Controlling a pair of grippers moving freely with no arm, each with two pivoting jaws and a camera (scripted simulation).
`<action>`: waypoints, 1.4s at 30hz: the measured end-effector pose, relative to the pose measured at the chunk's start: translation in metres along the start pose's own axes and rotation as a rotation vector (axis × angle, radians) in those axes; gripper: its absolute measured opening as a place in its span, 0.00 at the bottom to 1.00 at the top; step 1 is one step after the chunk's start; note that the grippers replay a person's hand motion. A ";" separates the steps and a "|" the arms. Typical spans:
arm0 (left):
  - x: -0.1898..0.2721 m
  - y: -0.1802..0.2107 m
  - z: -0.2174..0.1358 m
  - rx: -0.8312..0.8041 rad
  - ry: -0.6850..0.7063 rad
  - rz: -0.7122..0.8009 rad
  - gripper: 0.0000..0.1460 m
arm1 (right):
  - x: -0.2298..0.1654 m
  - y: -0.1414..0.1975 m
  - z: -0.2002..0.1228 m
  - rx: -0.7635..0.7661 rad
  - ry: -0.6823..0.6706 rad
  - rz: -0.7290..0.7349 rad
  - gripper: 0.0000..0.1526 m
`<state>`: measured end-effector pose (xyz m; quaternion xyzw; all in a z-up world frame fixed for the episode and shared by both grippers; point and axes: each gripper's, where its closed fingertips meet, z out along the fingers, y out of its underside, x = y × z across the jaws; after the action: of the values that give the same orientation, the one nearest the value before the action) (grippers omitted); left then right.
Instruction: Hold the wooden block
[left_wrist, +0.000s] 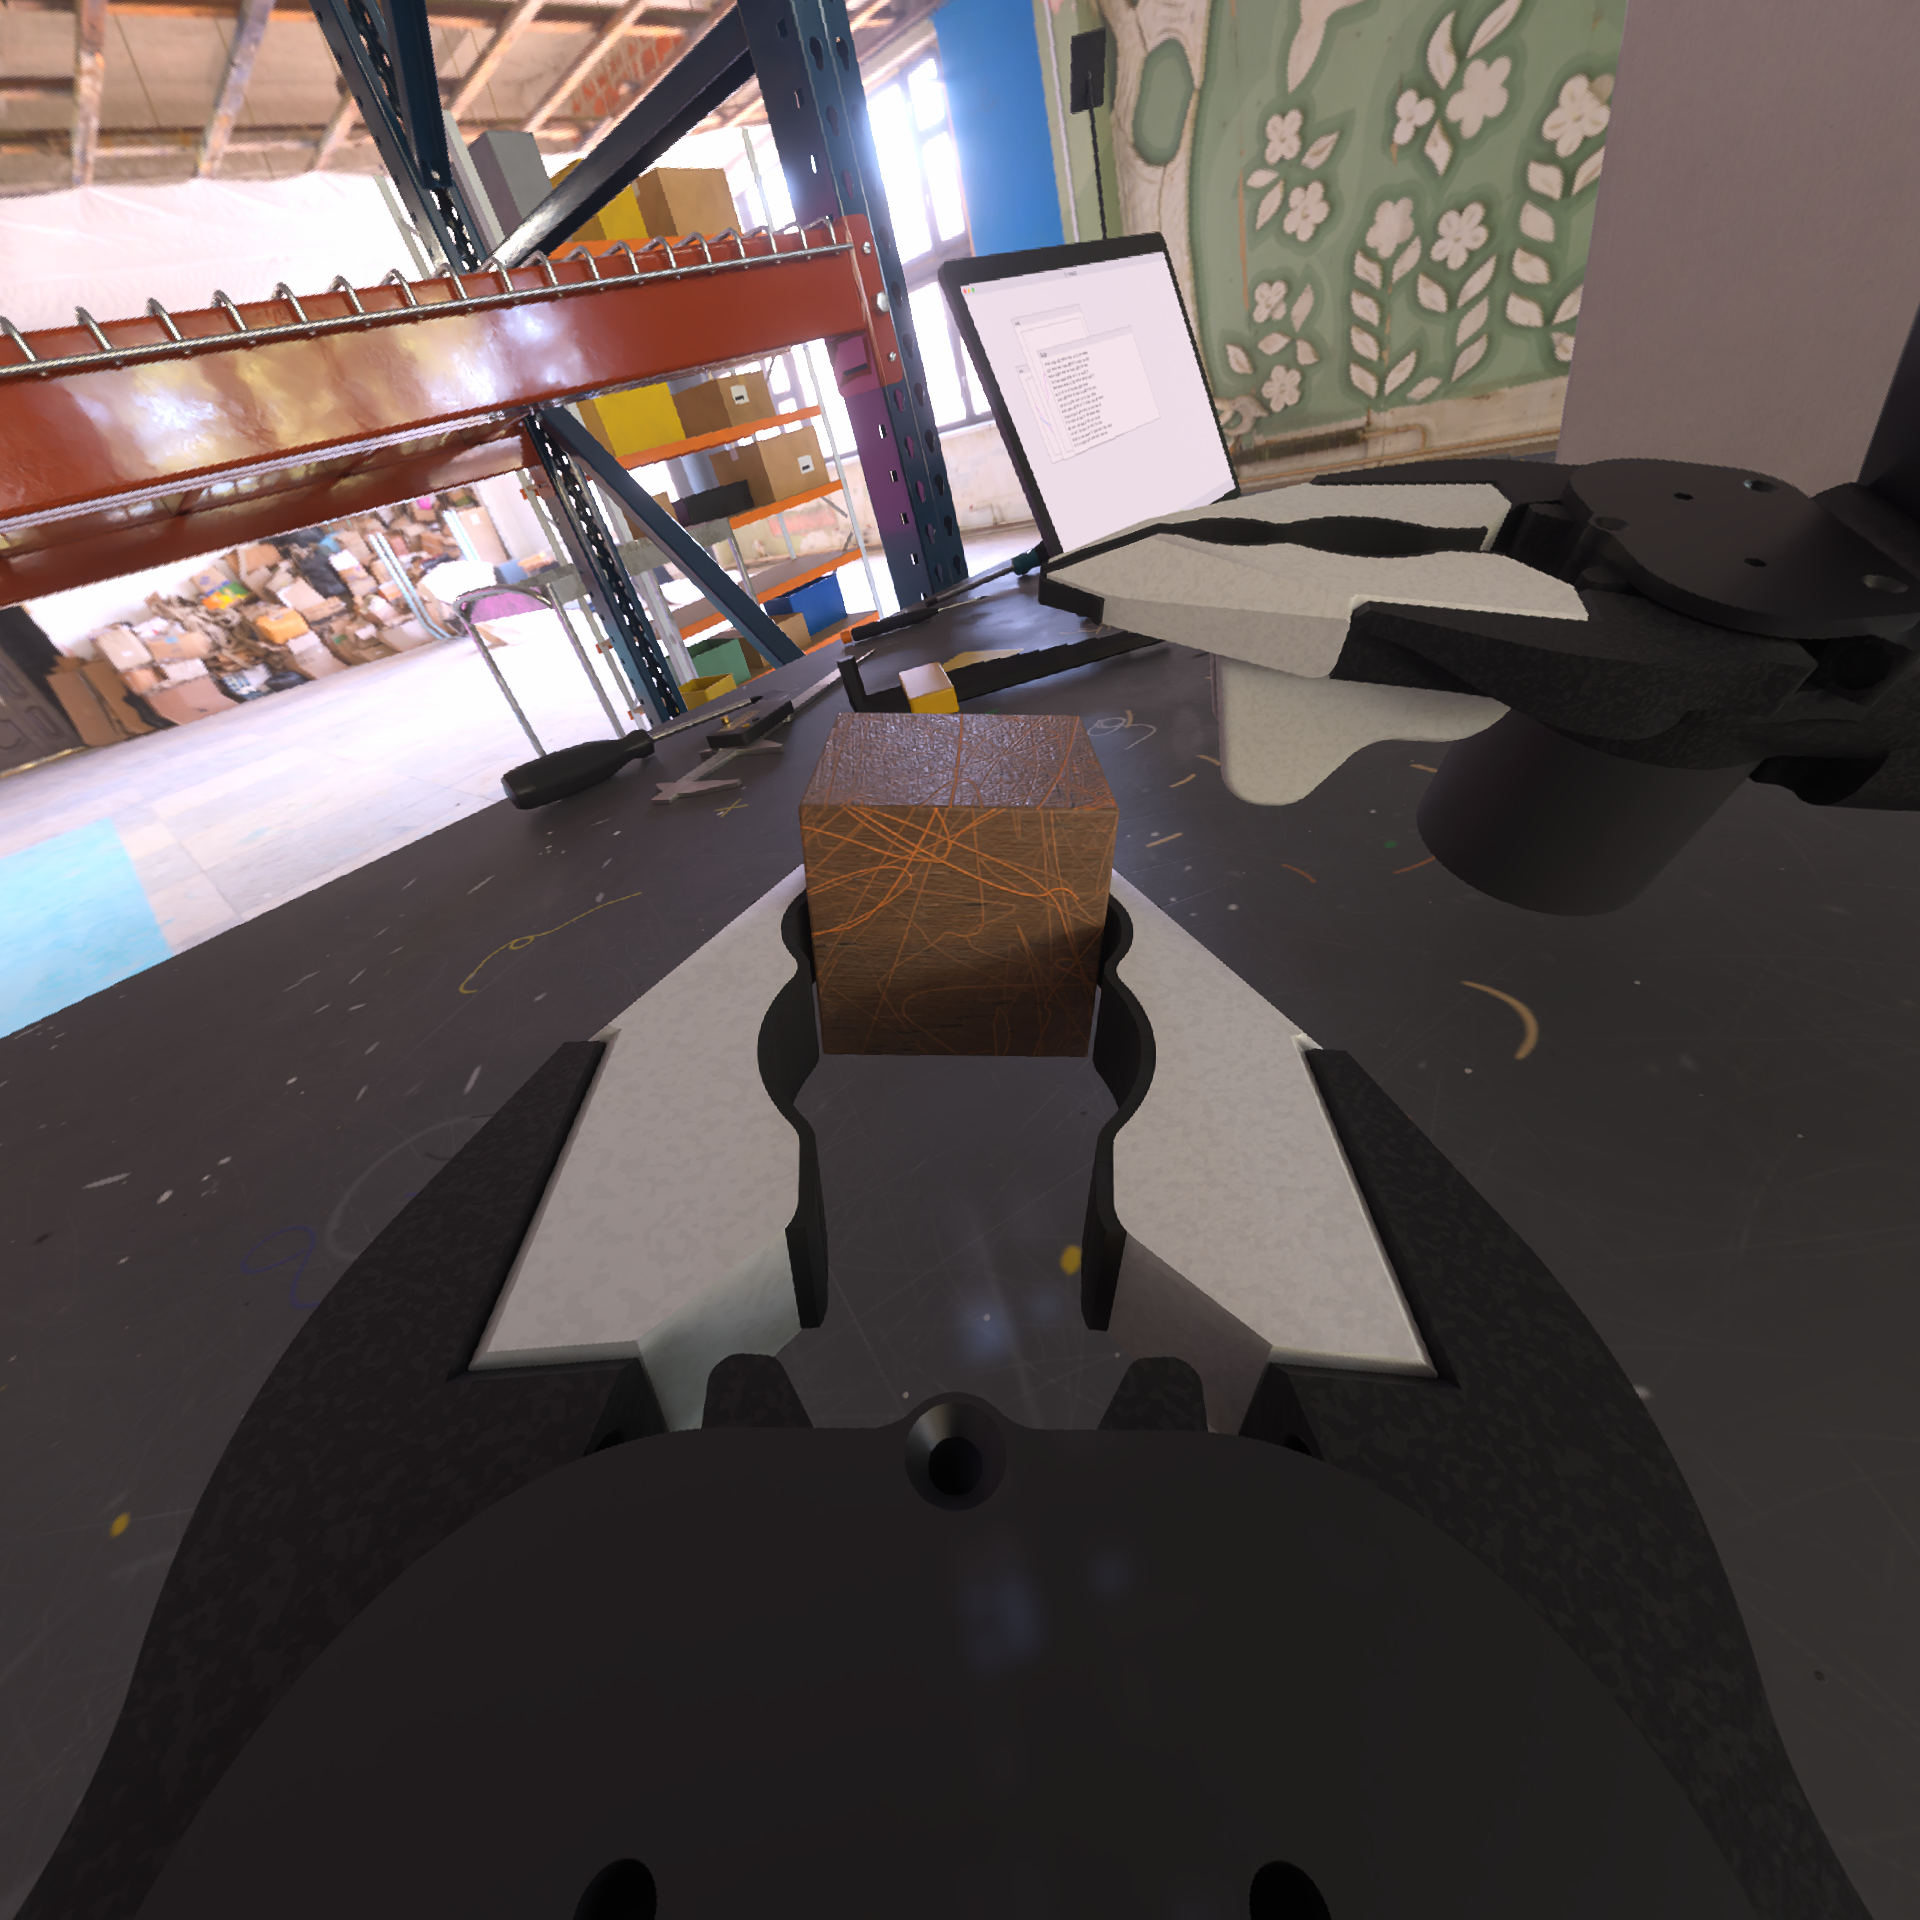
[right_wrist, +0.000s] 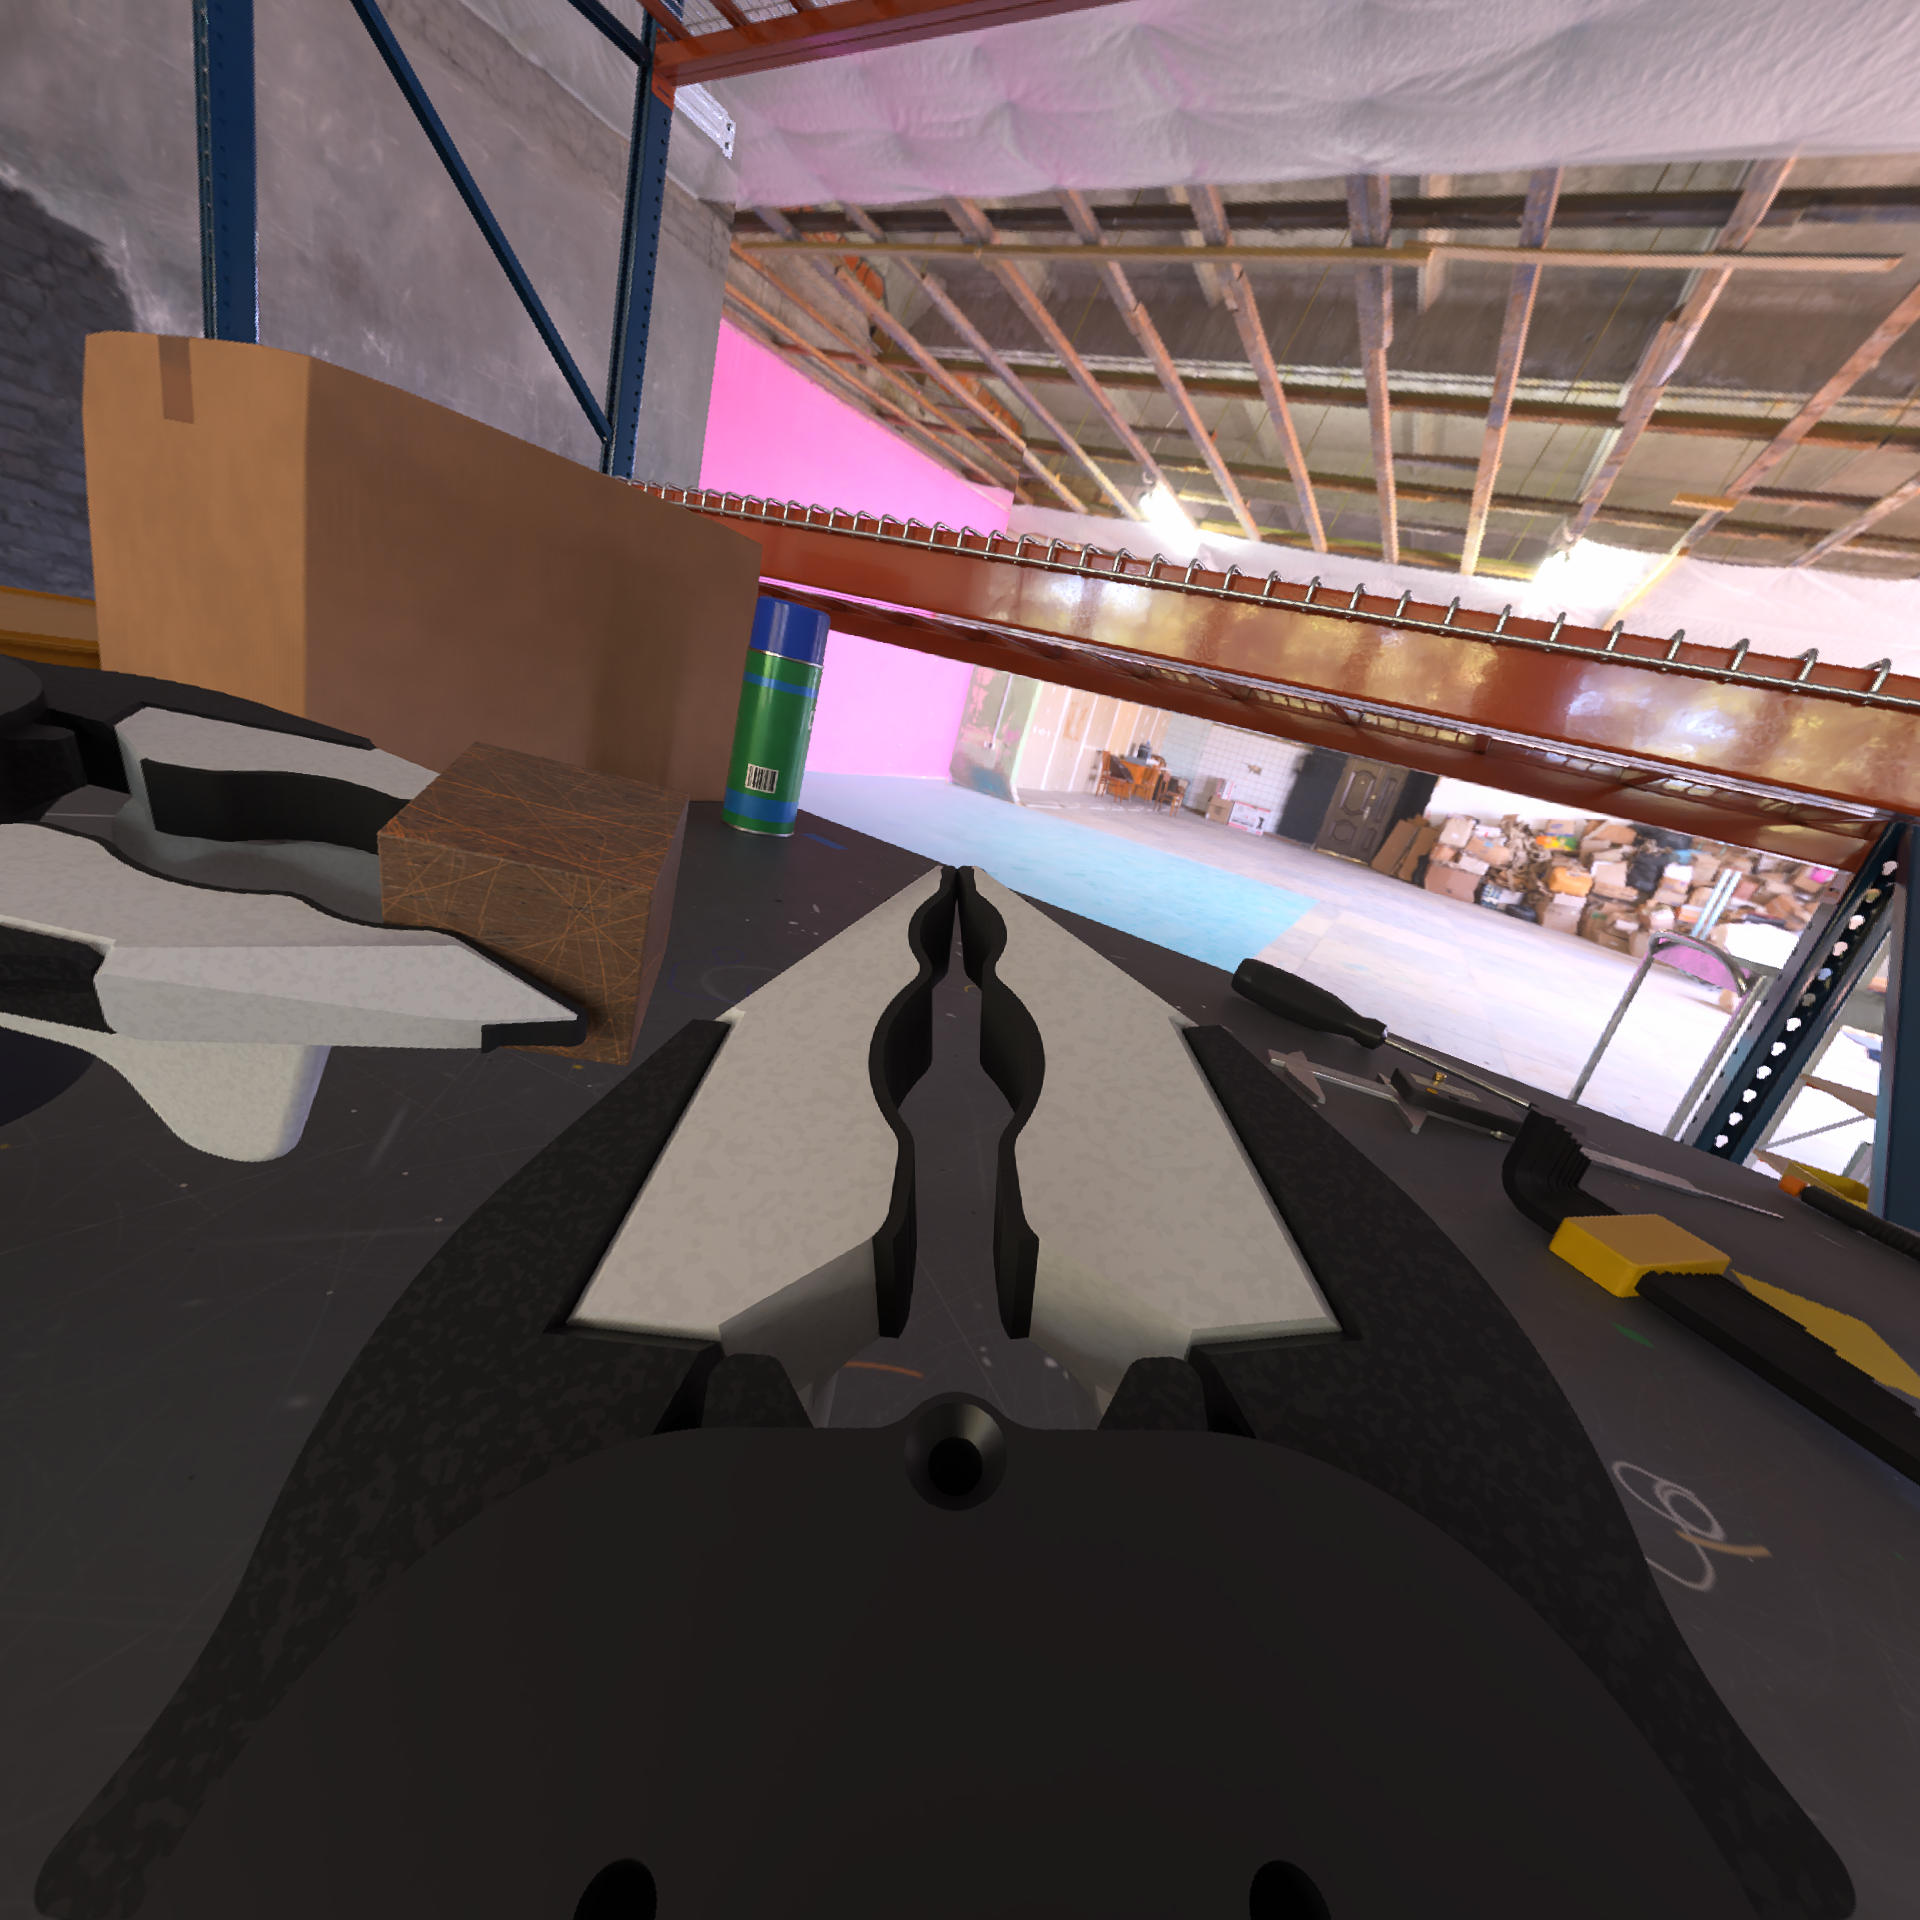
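The wooden block (left_wrist: 956, 883) is a brown cube with orange scratch lines, over the dark table (left_wrist: 364, 1091). My left gripper (left_wrist: 956, 909) is shut on it, one white finger pressed against each side near the tips. I cannot tell whether the block rests on the table or hangs just above it. In the right wrist view the block (right_wrist: 540, 873) shows at the left between the left gripper's fingers (right_wrist: 312, 987). My right gripper (right_wrist: 956, 878) is shut and empty, to the right of the block and apart from it. It also shows in the left wrist view (left_wrist: 1081, 597).
An open laptop (left_wrist: 1101, 416) stands behind the block. A screwdriver (right_wrist: 1309, 1003), a hex key (right_wrist: 1548, 1153) and a yellow-black knife (right_wrist: 1662, 1278) lie to the right. A cardboard box (right_wrist: 416, 582) and a green spray can (right_wrist: 774, 727) stand at the far left edge.
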<state>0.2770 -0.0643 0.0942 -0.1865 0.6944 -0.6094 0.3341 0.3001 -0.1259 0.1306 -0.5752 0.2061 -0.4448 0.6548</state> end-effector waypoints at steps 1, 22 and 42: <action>0.000 0.000 0.000 0.000 0.000 0.000 0.35 | 0.000 0.000 0.000 0.000 0.000 0.000 0.00; 0.001 0.000 0.000 -0.004 0.010 -0.010 0.35 | 0.001 0.002 0.001 -0.006 -0.002 0.017 0.00; 0.002 0.000 0.000 -0.006 0.014 -0.015 0.35 | 0.002 0.003 0.002 -0.010 -0.003 0.029 0.00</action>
<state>0.2760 -0.0656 0.0936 -0.1884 0.6970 -0.6111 0.3243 0.3034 -0.1264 0.1286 -0.5763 0.2158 -0.4335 0.6584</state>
